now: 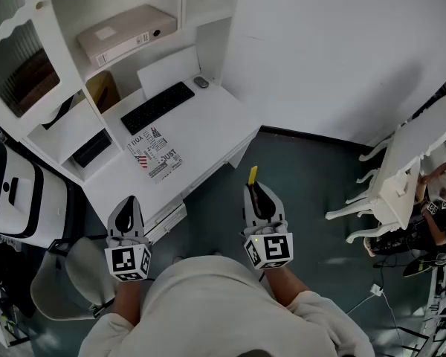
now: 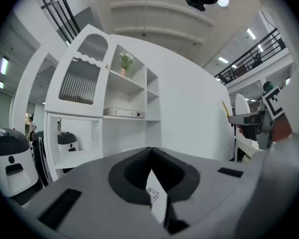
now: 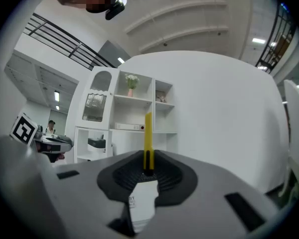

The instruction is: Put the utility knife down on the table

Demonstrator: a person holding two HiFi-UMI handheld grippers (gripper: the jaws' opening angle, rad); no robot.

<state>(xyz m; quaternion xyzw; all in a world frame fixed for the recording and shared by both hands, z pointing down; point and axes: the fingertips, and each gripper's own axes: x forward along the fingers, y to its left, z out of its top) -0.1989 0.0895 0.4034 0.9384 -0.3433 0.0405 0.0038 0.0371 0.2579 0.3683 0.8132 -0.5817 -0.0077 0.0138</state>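
Note:
My right gripper (image 1: 257,192) is shut on a yellow utility knife (image 1: 253,175), whose tip sticks out past the jaws over the floor, just off the white desk's (image 1: 201,129) front corner. In the right gripper view the utility knife (image 3: 148,144) stands upright between the dark pads (image 3: 165,176). My left gripper (image 1: 125,213) hovers at the desk's near edge, jaws closed with nothing between them; its pads (image 2: 134,176) meet at the tip in the left gripper view. Both grippers point level toward the desk and shelf unit.
On the desk lie a black keyboard (image 1: 157,107), a mouse (image 1: 201,82), a white sheet (image 1: 169,71) and a printed leaflet (image 1: 155,152). A white shelf unit (image 1: 97,36) holds a binder (image 1: 126,33). A white-and-black machine (image 1: 15,192) stands left; a white chair (image 1: 401,162) right.

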